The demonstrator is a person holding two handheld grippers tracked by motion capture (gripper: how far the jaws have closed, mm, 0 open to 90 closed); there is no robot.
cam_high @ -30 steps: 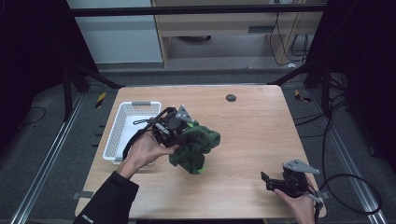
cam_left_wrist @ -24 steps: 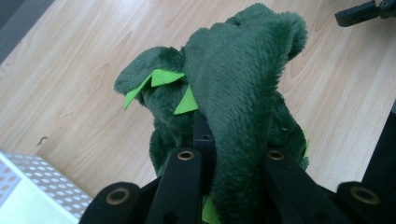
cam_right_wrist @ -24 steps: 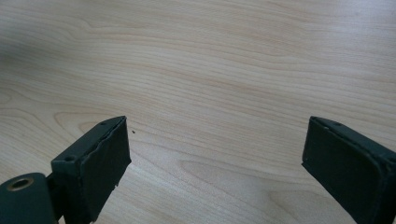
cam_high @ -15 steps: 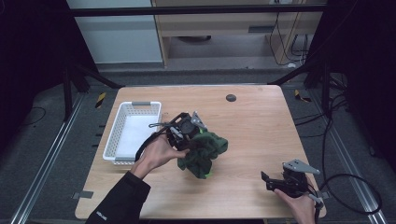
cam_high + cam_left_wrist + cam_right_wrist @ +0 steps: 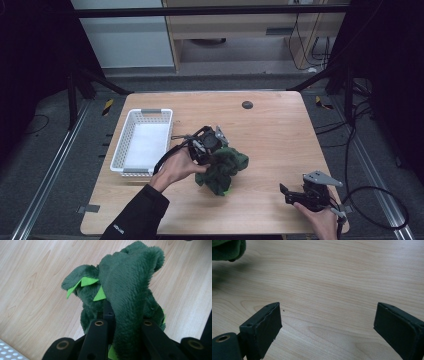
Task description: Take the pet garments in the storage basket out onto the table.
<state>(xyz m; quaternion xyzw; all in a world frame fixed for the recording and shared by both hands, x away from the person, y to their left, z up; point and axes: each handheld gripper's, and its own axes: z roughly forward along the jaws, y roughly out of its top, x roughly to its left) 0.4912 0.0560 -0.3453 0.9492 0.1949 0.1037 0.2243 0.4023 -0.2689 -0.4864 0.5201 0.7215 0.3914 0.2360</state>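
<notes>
Left claw [image 5: 212, 145] pinches just a fold of the green plush toy [image 5: 222, 167]; it could slip free. Right claw [image 5: 300, 192] waits wide open.

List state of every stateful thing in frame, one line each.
Left tool: shut on the green plush toy, clamping a fold of its fur.
Green plush toy: held by the left tool, bunched up, low over the table; contact with the wood unclear.
Right tool: open, nothing between its jaws, near the table's front right corner.
White basket: upright on the table, nothing visible inside.
</notes>
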